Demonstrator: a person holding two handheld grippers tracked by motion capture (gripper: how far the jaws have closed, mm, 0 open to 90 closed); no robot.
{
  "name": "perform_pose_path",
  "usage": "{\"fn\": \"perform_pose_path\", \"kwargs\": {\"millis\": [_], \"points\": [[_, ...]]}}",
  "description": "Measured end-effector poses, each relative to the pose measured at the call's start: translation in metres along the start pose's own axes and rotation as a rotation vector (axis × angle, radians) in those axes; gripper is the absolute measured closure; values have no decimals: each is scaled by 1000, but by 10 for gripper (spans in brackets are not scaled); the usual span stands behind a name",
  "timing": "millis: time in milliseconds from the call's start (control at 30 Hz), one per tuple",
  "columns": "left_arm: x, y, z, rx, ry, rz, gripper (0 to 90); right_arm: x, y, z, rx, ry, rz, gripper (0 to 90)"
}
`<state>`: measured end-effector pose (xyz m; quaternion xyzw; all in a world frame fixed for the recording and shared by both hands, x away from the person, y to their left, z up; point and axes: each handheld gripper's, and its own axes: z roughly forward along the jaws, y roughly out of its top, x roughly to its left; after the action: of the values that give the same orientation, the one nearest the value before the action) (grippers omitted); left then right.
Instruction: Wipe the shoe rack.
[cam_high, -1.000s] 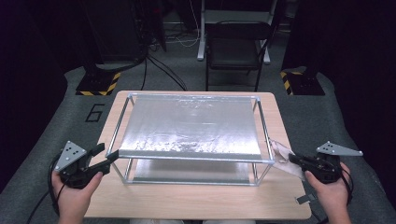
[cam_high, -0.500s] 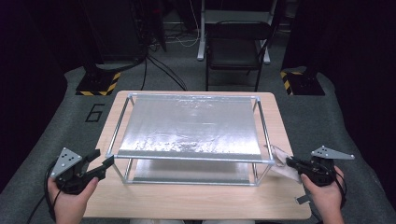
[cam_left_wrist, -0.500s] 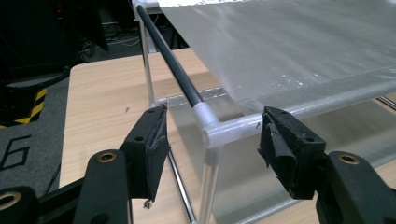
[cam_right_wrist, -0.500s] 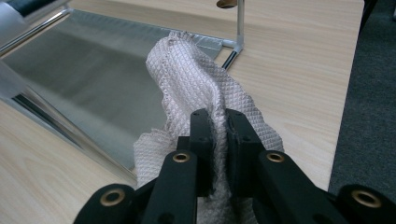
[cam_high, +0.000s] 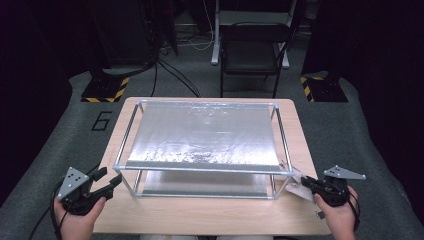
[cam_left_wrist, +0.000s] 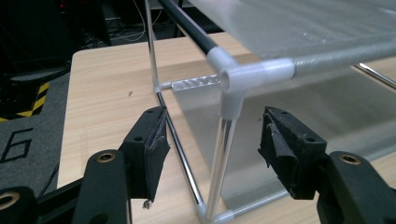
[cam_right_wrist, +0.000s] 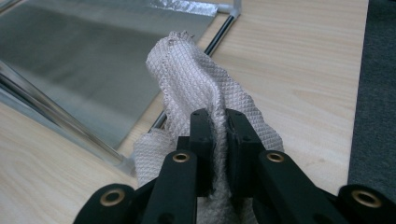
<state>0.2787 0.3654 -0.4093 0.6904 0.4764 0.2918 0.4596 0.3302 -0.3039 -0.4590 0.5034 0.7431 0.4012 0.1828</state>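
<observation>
- I read a "6" (cam_high: 102, 121) on the floor mat beside the surface (cam_high: 210, 215).
- My right gripper (cam_right_wrist: 218, 122) fingers pinch the cloth (cam_right_wrist: 196, 84) at the rack's (cam_high: 200, 170) near right corner.
- My left gripper (cam_left_wrist: 212, 140) fingers are spread around the rack's near left post.

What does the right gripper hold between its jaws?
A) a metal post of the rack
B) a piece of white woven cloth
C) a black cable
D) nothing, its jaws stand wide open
B: in the right gripper view the two black jaws of the right gripper are pressed together on a white woven cloth, which bunches up beside the rack.
</observation>
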Motion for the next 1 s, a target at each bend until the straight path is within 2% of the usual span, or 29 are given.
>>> {"fn": "perform_pose_path", "kwargs": {"millis": [133, 333, 367, 533, 667, 700, 733, 767, 800, 833, 900, 933, 1000], "points": [[2, -9, 3, 5, 9, -14, 410, 2, -9, 8, 18, -28, 0, 822], [4, -22, 9, 18, 8, -13, 410, 3, -20, 18, 35, -65, 3, 820], [5, -24, 9, 18, 9, -13, 410, 4, -22, 20, 37, -67, 15, 819], [7, -34, 12, 13, 13, -18, 410, 2, -30, 27, 42, -62, 19, 816], [9, -41, 15, 11, 21, -28, 409, 4, -34, 31, 62, -77, 17, 814], [9, -43, 15, 18, 21, -28, 409, 5, -36, 33, 51, -104, 20, 814], [9, -45, 16, 21, 21, -30, 408, 5, -36, 32, 76, -97, 29, 814], [9, -46, 16, 22, 22, -28, 408, 4, -37, 32, 79, -100, 24, 814], [9, -49, 17, 20, 25, -31, 408, 5, -39, 33, 79, -110, 50, 814], [10, -50, 17, 27, 26, -30, 407, 2, -41, 33, 77, -114, 35, 814], [11, -53, 18, 32, 32, -31, 407, 1, -43, 32, 76, -117, 40, 815], [12, -54, 19, 24, 38, -35, 406, 1, -45, 33, 68, -135, 53, 814], [13, -56, 18, 36, 39, -36, 405, -1, -47, 31, 68, -138, 38, 815]]}}
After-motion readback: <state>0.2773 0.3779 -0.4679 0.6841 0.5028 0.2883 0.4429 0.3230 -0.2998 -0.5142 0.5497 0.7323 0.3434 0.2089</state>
